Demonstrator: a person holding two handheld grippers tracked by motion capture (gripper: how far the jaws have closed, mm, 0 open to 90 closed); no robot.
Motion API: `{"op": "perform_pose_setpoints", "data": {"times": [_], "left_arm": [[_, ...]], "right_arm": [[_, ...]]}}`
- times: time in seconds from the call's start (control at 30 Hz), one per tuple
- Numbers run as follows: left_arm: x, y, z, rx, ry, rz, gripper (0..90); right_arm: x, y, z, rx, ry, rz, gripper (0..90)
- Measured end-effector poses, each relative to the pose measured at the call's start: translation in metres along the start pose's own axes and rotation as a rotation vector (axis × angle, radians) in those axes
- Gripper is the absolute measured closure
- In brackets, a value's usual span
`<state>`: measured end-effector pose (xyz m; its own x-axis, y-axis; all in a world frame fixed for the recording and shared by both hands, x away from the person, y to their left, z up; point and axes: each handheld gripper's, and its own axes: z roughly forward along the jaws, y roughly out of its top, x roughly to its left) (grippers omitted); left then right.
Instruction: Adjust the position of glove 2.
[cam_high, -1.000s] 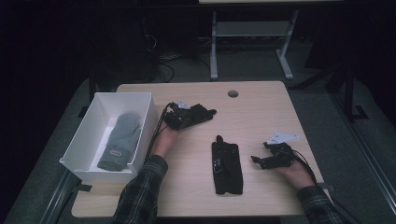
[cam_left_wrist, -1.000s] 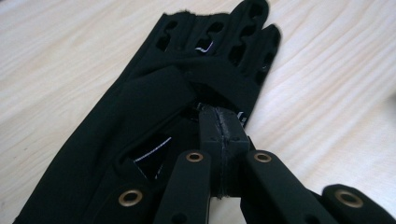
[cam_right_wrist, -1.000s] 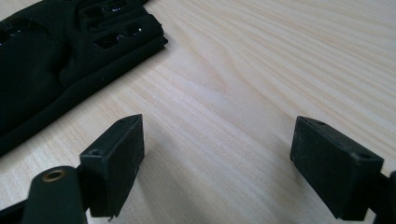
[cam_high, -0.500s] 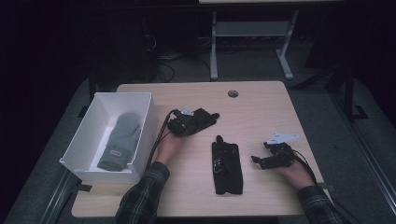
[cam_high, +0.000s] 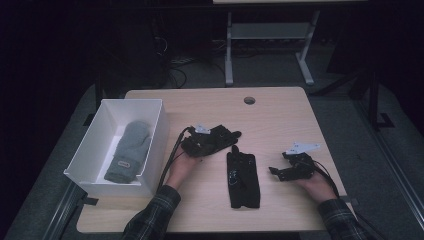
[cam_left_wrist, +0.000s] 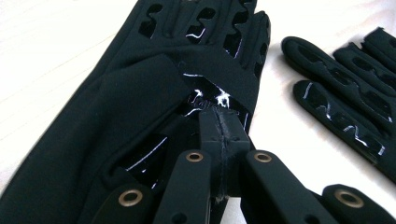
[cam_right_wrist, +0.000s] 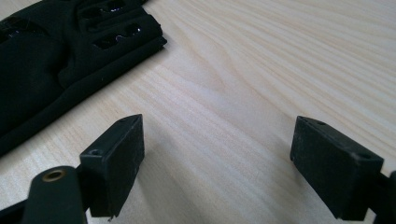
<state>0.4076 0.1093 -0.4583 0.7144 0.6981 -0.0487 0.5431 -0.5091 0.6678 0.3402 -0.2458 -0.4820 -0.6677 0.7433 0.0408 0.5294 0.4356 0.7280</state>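
Black glove (cam_left_wrist: 140, 107) hangs pinched in the left gripper (cam_left_wrist: 219, 126), jaws shut tight on its fabric, held just above the wood table (cam_high: 280, 115) near the centre. 2nd black glove (cam_high: 243, 180) lies flat on the table btwn both hands. Right gripper (cam_right_wrist: 217, 140) rests w/ jaws wide apart, nothing btwn them, beside that glove.

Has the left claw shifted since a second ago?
Yes. In the high view the left claw, jaws shut, has moved away from the white box, toward the black gloves.
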Motion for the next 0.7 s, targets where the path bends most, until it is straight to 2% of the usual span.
{"op": "perform_pose_setpoints", "data": {"times": [0.07,0.1,0.23,0.3,0.4,0.5,0.7], "left_arm": [[0.005,0.004,-0.004,-0.009,0.025,-0.001,89.7],[0.009,0.006,-0.006,-0.022,0.030,-0.016,89.7],[0.029,0.017,-0.012,-0.034,0.098,-0.021,89.7],[0.039,0.021,-0.010,-0.023,0.130,-0.032,89.6],[0.048,0.020,-0.001,0.021,0.170,-0.048,89.6],[0.047,0.013,0.007,0.057,0.172,-0.060,89.7],[0.040,0.003,-0.002,0.065,0.174,-0.070,89.7]], "right_arm": [[0.000,0.000,0.000,0.000,0.000,0.000,17.5],[0.000,0.000,0.000,0.000,0.000,0.000,17.6],[0.000,0.000,0.000,0.000,0.000,0.000,17.6],[0.000,0.000,0.000,0.000,0.000,0.000,17.6],[0.000,0.000,0.000,0.000,0.000,0.000,17.6],[0.000,0.000,0.000,0.000,0.000,0.000,17.6],[0.000,0.000,0.000,0.000,0.000,0.000,17.6]]}}
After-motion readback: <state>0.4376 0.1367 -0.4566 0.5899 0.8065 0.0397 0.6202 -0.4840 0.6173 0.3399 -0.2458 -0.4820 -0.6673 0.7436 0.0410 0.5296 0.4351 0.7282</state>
